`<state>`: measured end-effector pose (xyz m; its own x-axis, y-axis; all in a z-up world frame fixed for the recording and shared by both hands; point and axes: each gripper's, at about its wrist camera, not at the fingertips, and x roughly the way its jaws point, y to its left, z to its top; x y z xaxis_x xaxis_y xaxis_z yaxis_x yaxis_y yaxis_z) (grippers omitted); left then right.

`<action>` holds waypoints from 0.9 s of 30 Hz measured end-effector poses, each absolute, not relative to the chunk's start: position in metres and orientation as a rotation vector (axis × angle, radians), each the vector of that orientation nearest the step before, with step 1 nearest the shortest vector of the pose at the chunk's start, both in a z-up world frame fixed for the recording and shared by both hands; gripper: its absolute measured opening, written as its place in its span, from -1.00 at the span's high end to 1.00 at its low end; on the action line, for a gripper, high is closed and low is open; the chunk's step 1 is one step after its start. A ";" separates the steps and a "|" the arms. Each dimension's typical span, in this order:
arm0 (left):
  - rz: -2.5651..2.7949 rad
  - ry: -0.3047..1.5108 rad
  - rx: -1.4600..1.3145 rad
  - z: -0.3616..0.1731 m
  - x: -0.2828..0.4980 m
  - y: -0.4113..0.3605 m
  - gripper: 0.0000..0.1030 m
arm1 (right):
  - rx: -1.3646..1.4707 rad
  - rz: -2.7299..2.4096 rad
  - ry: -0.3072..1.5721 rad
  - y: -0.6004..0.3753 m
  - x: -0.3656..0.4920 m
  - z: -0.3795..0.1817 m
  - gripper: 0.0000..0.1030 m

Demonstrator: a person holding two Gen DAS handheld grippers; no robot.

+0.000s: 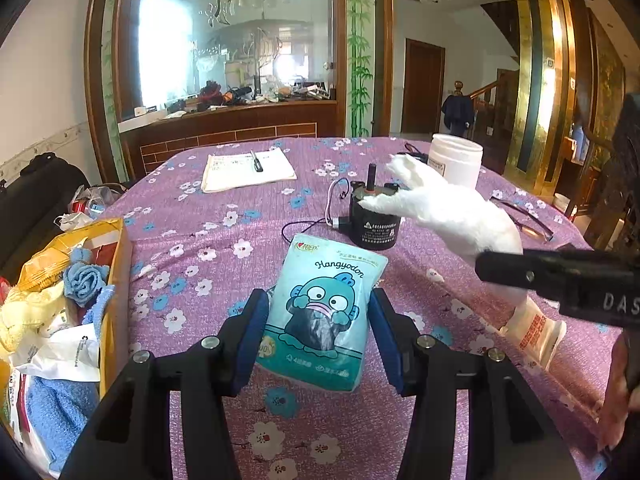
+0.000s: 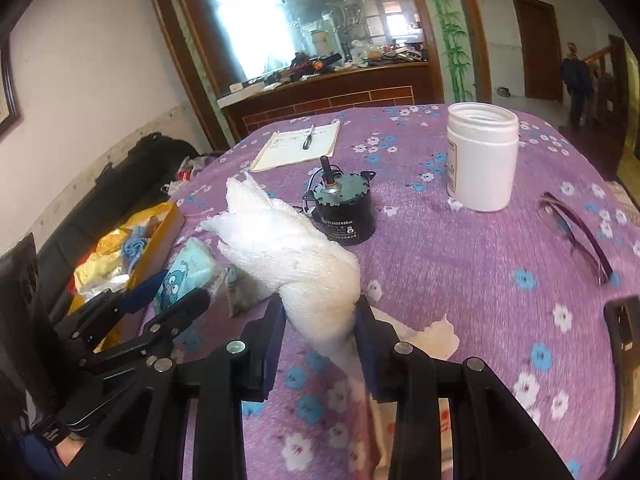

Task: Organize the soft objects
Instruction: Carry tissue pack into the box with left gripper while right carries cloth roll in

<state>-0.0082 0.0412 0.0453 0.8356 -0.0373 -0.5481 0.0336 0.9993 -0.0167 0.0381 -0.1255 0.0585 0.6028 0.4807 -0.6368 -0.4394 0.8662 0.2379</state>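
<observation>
While the left tongs (image 1: 318, 322) clamp a teal tissue pack (image 1: 326, 312) just above the purple table (image 1: 208, 240) beside the yellow box (image 1: 116, 264), the right tongs (image 2: 318, 340) pinch a lifted white towel (image 2: 296, 256).
</observation>
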 end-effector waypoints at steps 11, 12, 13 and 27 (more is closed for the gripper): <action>-0.059 0.552 -0.043 0.051 -0.017 0.046 0.03 | 0.104 0.469 0.736 -0.130 0.014 0.055 0.29; -0.058 0.551 -0.045 0.051 -0.017 0.046 0.03 | 0.104 0.469 0.732 -0.131 0.011 0.056 0.29; -0.057 0.551 -0.046 0.051 -0.017 0.048 0.03 | 0.103 0.469 0.730 -0.131 0.010 0.056 0.29; -0.021 0.571 -0.085 0.060 -0.026 0.063 0.03 | 0.125 0.530 0.721 -0.131 -0.004 0.061 0.28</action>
<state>-0.0264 0.0629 0.0604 0.8413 -0.0438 -0.5388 -0.0033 0.9963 -0.0863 -0.0036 -0.1314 0.0613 0.6257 0.5032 -0.5960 -0.4189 0.8613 0.2874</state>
